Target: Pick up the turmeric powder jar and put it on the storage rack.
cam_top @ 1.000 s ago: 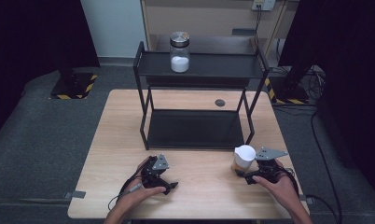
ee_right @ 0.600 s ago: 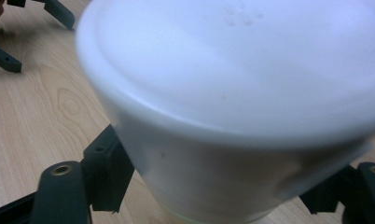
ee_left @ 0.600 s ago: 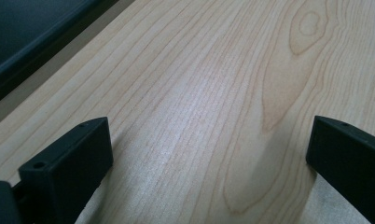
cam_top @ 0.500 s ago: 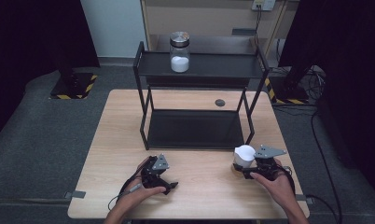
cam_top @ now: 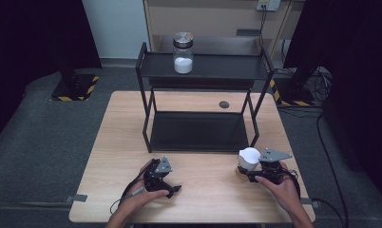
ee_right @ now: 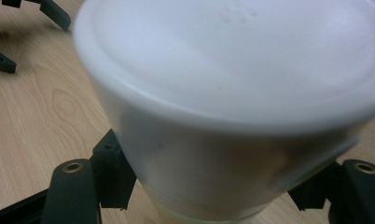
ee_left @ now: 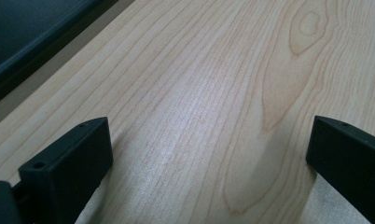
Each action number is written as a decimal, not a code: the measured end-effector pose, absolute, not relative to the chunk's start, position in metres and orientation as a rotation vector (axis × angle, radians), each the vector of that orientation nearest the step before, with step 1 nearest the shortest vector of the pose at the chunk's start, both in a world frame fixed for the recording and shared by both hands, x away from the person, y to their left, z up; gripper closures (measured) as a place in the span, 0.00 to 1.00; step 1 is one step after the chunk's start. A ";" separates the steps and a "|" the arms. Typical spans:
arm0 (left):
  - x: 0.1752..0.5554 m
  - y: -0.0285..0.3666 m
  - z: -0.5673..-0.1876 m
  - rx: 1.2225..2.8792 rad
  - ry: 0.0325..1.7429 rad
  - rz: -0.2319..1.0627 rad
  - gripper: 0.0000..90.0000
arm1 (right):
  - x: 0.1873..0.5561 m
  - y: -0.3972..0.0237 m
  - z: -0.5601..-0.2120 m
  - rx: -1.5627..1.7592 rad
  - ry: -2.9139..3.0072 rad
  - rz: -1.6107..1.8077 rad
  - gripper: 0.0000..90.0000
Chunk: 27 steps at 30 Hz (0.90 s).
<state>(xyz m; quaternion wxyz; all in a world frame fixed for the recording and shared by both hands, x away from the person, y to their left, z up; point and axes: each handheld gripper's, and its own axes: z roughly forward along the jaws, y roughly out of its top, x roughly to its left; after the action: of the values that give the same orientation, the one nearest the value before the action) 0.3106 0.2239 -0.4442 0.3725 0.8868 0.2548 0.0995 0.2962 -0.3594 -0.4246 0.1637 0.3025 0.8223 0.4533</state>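
On the wooden table (cam_top: 203, 190), right claw (ee_right: 213, 186) seemingly clamps the white container (ee_right: 232, 93); left claw (ee_left: 209, 154) gapes wide.

High view: fixed overhead, facing forward and down over the light wooden bench (cam_top: 198, 190). Left gripper view: close, low, skimming bare bench grain. Right gripper view: very close behind the white lidded plastic tub (ee_right: 232, 107), shared with the high view (cam_top: 249, 158).

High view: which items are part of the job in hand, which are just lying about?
In the job:
- white lidded container, on the table
- right gripper, jaws just closed on it

Lying about:
- glass jar of white powder on the black shelf rack
- left gripper, open
- small dark disc
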 end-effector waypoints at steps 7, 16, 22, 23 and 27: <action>0.311 0.224 -0.444 2.274 0.651 0.256 0.00 | 0.299 -0.361 -0.417 0.833 2.353 1.326 0.35; 0.311 0.224 -0.444 2.273 0.652 0.255 0.00 | 0.309 -0.358 -0.399 0.755 2.397 1.329 0.35; 0.311 0.224 -0.444 2.273 0.652 0.255 0.00 | 0.316 -0.357 -0.388 0.726 2.423 1.335 0.35; 0.311 0.224 -0.444 2.273 0.652 0.255 0.00 | 0.317 -0.357 -0.386 0.722 2.427 1.338 0.35; 0.311 0.224 -0.444 2.273 0.652 0.255 0.00 | 0.321 -0.357 -0.378 0.708 2.439 1.343 0.35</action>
<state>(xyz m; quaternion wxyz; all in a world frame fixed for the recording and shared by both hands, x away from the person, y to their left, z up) 0.3107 0.2239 -0.4441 0.3722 0.8870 0.2545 0.0996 0.3214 -0.3569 -0.3780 0.1339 0.2442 0.8414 0.4631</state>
